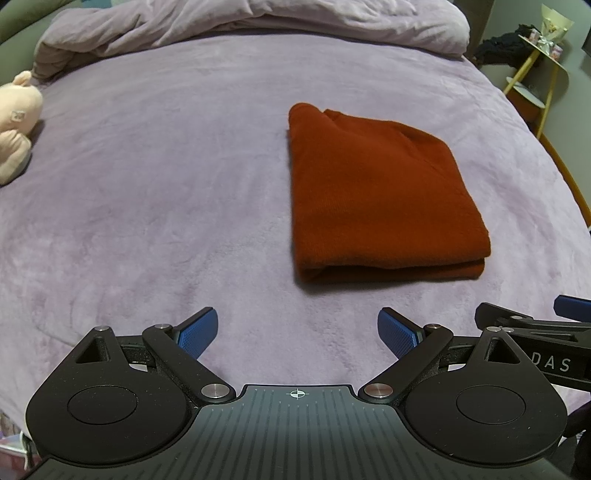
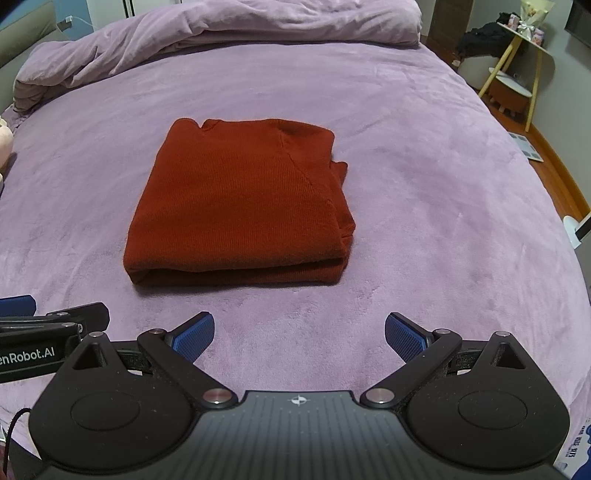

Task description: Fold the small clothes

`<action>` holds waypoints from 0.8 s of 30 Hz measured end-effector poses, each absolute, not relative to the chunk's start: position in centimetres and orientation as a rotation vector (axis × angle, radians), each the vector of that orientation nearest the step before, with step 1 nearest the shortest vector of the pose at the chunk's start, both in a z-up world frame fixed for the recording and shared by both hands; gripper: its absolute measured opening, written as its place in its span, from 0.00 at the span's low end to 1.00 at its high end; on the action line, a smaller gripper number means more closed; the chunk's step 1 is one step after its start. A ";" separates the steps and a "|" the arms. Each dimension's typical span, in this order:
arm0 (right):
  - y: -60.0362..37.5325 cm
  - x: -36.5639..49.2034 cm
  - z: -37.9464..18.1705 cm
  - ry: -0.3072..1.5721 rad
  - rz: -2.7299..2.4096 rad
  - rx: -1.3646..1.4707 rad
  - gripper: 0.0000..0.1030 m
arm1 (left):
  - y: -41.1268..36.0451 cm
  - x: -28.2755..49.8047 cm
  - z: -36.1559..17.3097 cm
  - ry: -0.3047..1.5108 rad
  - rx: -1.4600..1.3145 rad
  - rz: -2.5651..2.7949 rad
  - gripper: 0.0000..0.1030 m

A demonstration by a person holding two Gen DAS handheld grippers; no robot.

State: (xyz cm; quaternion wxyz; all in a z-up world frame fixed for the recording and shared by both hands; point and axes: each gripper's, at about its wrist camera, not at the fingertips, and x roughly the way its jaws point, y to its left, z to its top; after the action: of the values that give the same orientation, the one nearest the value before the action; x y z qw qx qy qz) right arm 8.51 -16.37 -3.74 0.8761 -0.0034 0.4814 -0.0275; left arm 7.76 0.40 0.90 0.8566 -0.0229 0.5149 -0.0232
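Lilac bed [image 1: 147, 206] spread wide beneath both grippers, rumpled duvet [image 2: 229, 29] far ahead. Rust sweater [image 2: 240, 206] folded into a neat block, lying just ahead of the right gripper [image 2: 299, 336] and ahead-right of the left gripper [image 1: 297, 334], touching neither. Both released, 2 blue pads [image 1: 195, 334] apart, gripping nothing. Plush toy [image 1: 16, 125] far left.

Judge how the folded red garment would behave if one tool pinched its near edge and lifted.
The red garment looks like soft ribbed knit, so it would probably droop rather than hold shape. Its stacked layers show loose at the near edge, so pinching only the top one would likely unfold it. The plush purple bedspread probably drags against a push, bunching the garment instead of letting it slide.
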 end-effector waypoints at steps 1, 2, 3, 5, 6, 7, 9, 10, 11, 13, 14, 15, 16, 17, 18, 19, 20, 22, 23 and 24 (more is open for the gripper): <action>-16.4 8.5 -3.8 1.005 -0.057 -0.006 0.96 | 0.4 7.7 0.9 1.082 -0.047 -0.047 0.94; -16.4 8.5 -3.8 1.005 -0.058 -0.007 0.96 | 0.3 7.7 0.9 1.081 -0.045 -0.046 0.94; -16.4 8.5 -3.8 1.005 -0.059 -0.006 0.96 | 0.3 7.7 1.0 1.079 -0.043 -0.045 0.94; -16.4 8.4 -3.7 1.004 -0.060 -0.005 0.96 | 0.2 7.6 1.0 1.079 -0.041 -0.045 0.94; -16.4 8.5 -3.7 1.004 -0.060 -0.005 0.96 | 0.2 7.6 1.0 1.080 -0.040 -0.045 0.94; -16.3 8.4 -3.7 1.004 -0.060 -0.003 0.96 | 0.3 7.6 0.9 1.081 -0.039 -0.044 0.94; -16.3 8.4 -3.7 1.004 -0.059 -0.003 0.96 | 0.2 7.6 0.9 1.082 -0.036 -0.044 0.94; -16.3 8.4 -3.7 1.003 -0.060 -0.003 0.96 | 0.2 7.6 0.9 1.082 -0.034 -0.044 0.94; -16.3 8.4 -3.7 1.003 -0.060 -0.003 0.96 | 0.2 7.6 0.9 1.082 -0.033 -0.044 0.94; -16.3 8.4 -3.7 1.003 -0.060 -0.001 0.96 | 0.2 7.6 0.9 1.081 -0.032 -0.043 0.94; -16.4 8.4 -3.7 1.003 -0.060 0.000 0.96 | 0.2 7.6 0.9 1.081 -0.031 -0.043 0.94; -16.4 8.4 -3.7 1.003 -0.061 0.001 0.96 | 0.2 7.6 0.9 1.081 -0.031 -0.043 0.94; -16.4 8.4 -3.7 1.003 -0.061 0.002 0.96 | 0.2 7.6 0.9 1.080 -0.031 -0.044 0.94; -16.4 8.4 -3.7 1.003 -0.060 0.003 0.96 | 0.2 7.6 0.9 1.080 -0.030 -0.043 0.94; -16.4 8.4 -3.7 1.003 -0.061 0.003 0.96 | 0.2 7.6 0.9 1.080 -0.029 -0.042 0.94; -16.4 8.4 -3.7 1.003 -0.060 0.002 0.96 | 0.2 7.6 0.9 1.080 -0.027 -0.041 0.94; -16.4 8.4 -3.7 1.003 -0.060 0.002 0.96 | 0.2 7.6 0.9 1.080 -0.026 -0.040 0.94; -16.4 8.4 -3.7 1.002 -0.060 0.004 0.96 | 0.2 7.6 1.0 1.078 -0.024 -0.039 0.94; -16.4 8.3 -3.7 1.002 -0.061 0.006 0.96 | 0.3 7.6 1.0 1.076 -0.024 -0.039 0.94; -16.4 8.3 -3.7 1.001 -0.062 0.006 0.96 | 0.3 7.6 1.0 1.075 -0.023 -0.039 0.94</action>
State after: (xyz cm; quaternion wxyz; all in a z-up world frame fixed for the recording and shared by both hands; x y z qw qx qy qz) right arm 8.31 -16.40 -3.68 0.8768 0.0030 0.4800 -0.0295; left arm 7.59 0.27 0.97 0.8587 -0.0110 0.5120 -0.0187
